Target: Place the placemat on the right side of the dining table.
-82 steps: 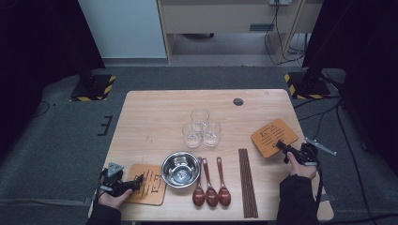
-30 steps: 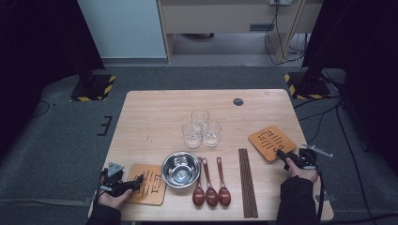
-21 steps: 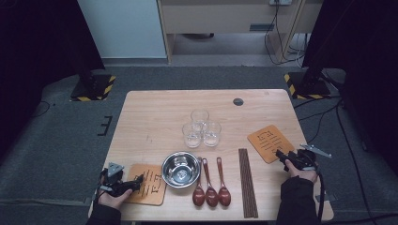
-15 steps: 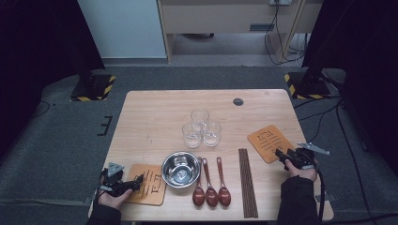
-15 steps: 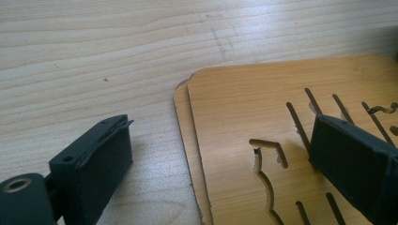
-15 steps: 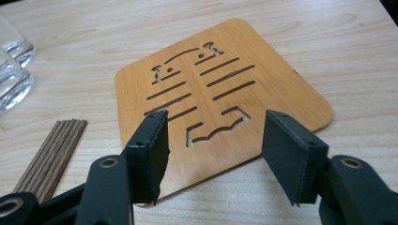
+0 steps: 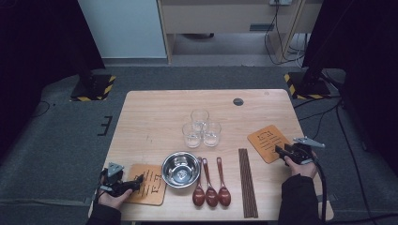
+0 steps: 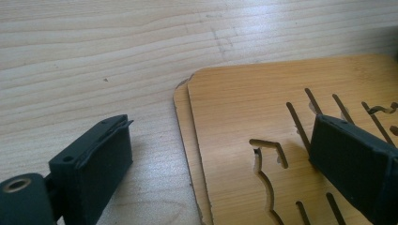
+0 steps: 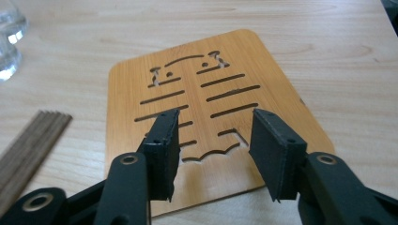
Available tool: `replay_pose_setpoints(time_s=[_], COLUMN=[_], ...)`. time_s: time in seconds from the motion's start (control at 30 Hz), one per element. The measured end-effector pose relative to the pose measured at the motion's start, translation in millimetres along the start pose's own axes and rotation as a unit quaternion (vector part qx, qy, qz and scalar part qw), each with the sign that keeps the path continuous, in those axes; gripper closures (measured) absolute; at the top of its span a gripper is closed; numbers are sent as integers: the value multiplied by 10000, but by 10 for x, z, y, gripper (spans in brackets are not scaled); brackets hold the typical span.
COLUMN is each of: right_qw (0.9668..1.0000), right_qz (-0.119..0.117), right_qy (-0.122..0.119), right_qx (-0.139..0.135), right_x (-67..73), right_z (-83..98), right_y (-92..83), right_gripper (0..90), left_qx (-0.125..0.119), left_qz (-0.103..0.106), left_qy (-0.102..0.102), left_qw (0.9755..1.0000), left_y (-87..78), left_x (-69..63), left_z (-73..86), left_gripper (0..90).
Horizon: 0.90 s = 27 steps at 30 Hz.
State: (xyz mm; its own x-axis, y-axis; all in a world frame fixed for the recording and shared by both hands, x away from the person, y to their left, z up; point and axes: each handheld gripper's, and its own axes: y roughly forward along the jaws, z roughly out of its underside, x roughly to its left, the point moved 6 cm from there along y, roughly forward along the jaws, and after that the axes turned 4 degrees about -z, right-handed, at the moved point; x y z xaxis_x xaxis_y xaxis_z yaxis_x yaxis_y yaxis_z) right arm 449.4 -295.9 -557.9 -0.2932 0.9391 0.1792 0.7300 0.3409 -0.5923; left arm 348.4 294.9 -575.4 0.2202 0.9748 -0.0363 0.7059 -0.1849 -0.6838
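Note:
A stack of two slotted wooden coasters (image 7: 149,183) (image 8: 244,108) lies at the table's front left. My left gripper (image 7: 136,181) (image 8: 220,126) stands open wide at its corner, one jaw over bare table, the other over the top coaster. At the right edge lies a single slotted wooden coaster (image 7: 266,141) (image 9: 281,93). My right gripper (image 7: 280,150) (image 9: 216,115) hovers over its near end, open; its jaws have just been closing and nothing is pinched between them.
Three clear glasses (image 7: 202,129) cluster mid-table. A steel bowl (image 7: 179,168), three wooden spoons (image 7: 211,187) and a bundle of dark chopsticks (image 7: 248,183) (image 9: 28,140) line the front. The wooden table (image 7: 155,112) has a round cable hole (image 7: 238,101) at the back.
The right hand has shifted slightly beside the coaster, which now lies a little nearer the front than in the oldest frame. The left hand has not moved.

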Motion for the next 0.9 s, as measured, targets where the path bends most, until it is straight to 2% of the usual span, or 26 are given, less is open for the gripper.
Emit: replay_pose_setpoints(time_s=[0.1,0.3,0.4,0.53,0.63,0.73,0.9], right_qw=[9997,9993,9987,9985,9981,9972,9968], right_qz=[4,38,59,58,86,152,189], right_qy=[-223,-314,-368,-415,-502,-632,-681], right_qx=[29,214,336,351,353,357,360], right_x=[-2,-25,-23,-18,4,18,24], right_z=[-17,23,57,61,70,78,83], right_y=[36,96,122,124,137,144,145], right_gripper=[562,554,517,485,408,393,388], left_qx=[0,0,0,0,1,0,0], left_qz=[-1,0,0,1,1,1,2], left_qy=[0,0,0,1,2,2,2], left_qw=[10000,10000,10000,10000,10000,10000,10000], left_y=[0,0,0,0,0,0,1], left_x=[0,0,0,0,0,-1,-1], left_z=[0,0,0,0,0,0,0], left_gripper=[55,54,54,54,54,54,54])
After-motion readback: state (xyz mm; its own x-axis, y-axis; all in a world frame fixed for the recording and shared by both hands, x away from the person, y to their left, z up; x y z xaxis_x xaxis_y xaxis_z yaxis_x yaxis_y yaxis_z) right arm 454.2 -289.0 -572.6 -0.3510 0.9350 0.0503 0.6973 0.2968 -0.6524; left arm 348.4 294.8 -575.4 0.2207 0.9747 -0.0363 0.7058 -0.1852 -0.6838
